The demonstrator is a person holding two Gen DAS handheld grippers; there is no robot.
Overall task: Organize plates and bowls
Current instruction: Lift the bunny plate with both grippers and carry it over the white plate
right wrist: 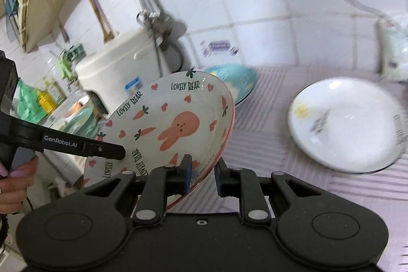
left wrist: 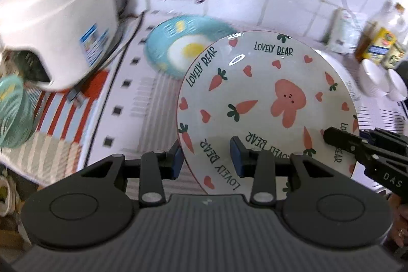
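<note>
A: Cream glaze nearest — the bunny plate point(left wrist: 265, 103) sits tilted off the bench point(right wrist: 267, 144), its rim pinched in the left tongs point(left wrist: 206, 159) and the right tongs point(right wrist: 202, 176), both narrowed on it.

B: And beyond?

A: The egg plate point(left wrist: 188, 47) lies straight past its far rim; the white plate point(right wrist: 346, 124) lies off to the right, nearer the right hand's tongs.

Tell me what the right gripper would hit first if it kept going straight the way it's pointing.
Probably the striped mat on the counter. The right gripper grips the rabbit plate, which would travel with it. The white plate lies to the right of that line, though depth is unclear.
</note>
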